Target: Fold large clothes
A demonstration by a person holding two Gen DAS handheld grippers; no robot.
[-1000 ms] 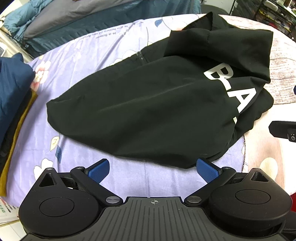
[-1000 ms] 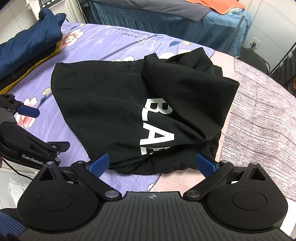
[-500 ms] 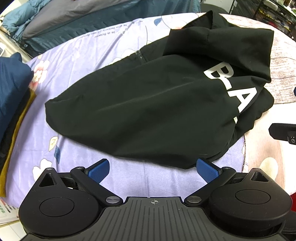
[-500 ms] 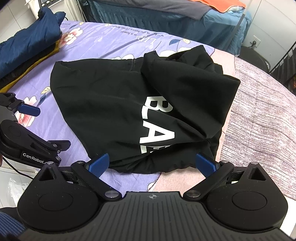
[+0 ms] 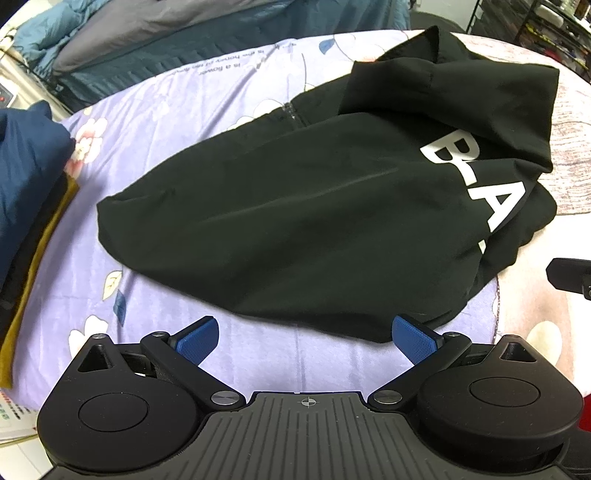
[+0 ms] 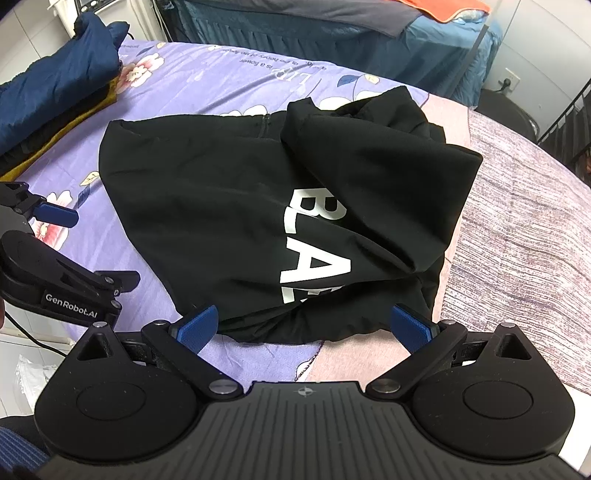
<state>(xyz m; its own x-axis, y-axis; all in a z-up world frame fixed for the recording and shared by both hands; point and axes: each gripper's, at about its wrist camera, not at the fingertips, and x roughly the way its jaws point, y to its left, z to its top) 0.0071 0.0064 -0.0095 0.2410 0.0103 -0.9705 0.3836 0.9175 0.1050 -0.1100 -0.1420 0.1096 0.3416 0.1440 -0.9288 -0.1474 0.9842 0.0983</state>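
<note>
the black hoodie (image 5: 303, 221) lies partly folded on the purple floral sheet (image 5: 192, 92), just ahead of both pairs of jaws, with one flap already laid over the white lettering (image 6: 314, 243) so only part of the word shows. the left gripper (image 5: 304, 338) hangs with its jaws spread wide and nothing between them, its blue pads (image 5: 195, 338) apart from the near hem, the right-hand pad nearly at the cloth's edge. the right gripper (image 6: 304, 326) is likewise spread and empty, its pads (image 6: 410, 326) at the bunched near hem (whether they touch the fabric cannot be told).

my reading is that both tools sit low at the near edge because the next fold starts there: pinch the hem at two points and carry it away from the jaws over the body. the wide spread suits taking in several layers of thick cloth.

around it: beyond the left gripper's left pad sits a stack of folded clothes (image 5: 26, 177), navy on top with a mustard layer below, well apart from the hoodie. to the right of the right gripper's jaws the sheet gives way to a pinkish woven blanket (image 6: 517, 229), and the hoodie overlaps that seam. farther ahead is a blue bed cover (image 6: 295, 33). nothing lies between the jaws and the hem; the crumpled folds at the right corner look like the only snag for a clean grip.
</note>
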